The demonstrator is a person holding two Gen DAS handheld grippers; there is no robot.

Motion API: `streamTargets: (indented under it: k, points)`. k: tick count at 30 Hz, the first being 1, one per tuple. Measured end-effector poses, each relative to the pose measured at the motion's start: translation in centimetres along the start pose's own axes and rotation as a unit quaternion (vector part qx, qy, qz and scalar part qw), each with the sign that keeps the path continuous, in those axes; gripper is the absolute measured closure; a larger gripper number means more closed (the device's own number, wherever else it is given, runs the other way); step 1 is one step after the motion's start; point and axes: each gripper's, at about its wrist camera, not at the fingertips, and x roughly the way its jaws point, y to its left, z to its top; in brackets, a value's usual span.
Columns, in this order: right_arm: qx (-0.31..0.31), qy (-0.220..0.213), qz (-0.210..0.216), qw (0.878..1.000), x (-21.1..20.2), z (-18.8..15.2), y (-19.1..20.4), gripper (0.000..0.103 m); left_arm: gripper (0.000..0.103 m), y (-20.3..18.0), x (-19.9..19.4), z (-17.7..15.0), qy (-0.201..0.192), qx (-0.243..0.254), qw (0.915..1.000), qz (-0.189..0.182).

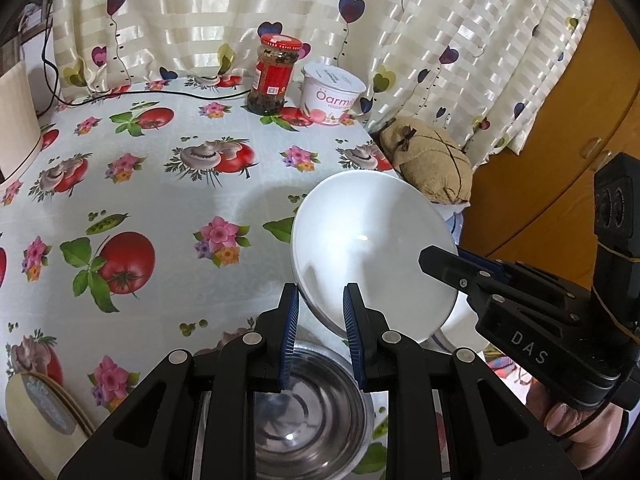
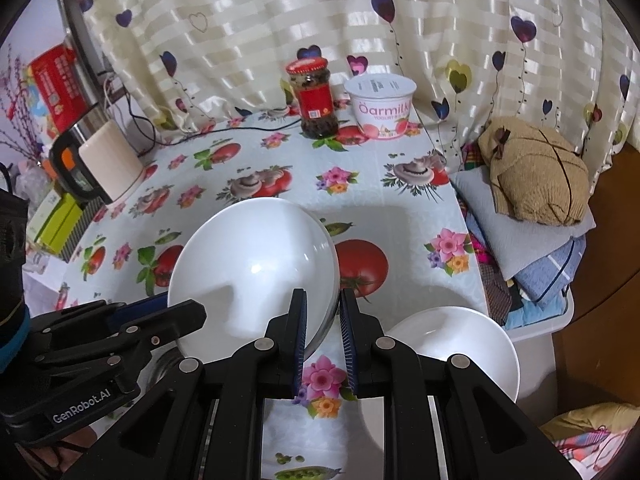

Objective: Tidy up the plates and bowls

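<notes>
Lifting is underway: white bowl (image 2: 256, 268), clamped at opposite rims by left gripper (image 1: 321, 320) and right gripper (image 2: 323, 322), is held above steel bowl (image 1: 308, 412) near the table's (image 1: 160, 200) front edge; careful stacking is probably called for next.

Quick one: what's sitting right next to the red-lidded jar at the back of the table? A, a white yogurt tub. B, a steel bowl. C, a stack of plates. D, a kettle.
A: the white yogurt tub stands beside the red-lidded jar near the curtain; the steel bowl sits at the near edge.
</notes>
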Motion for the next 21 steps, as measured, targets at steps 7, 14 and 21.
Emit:
streamTargets:
  k: [7, 14, 21]
  points:
    - [-0.006, -0.006, 0.001, 1.000, -1.3, -0.5, 1.2, 0.086, 0.079, 0.2, -1.6, -0.7, -0.007, 0.001, 1.0000, 0.004]
    - [-0.012, -0.004, 0.002, 1.000, -2.2, -1.4, 2.7, 0.086, 0.079, 0.7, -3.2, -1.8, -0.012, -0.001, 0.9999, 0.009]
    - [-0.021, -0.006, 0.006, 1.000, -3.1, -2.5, 4.3, 0.086, 0.079, 1.3, -4.9, -3.1, -0.018, -0.005, 0.9997, 0.013]
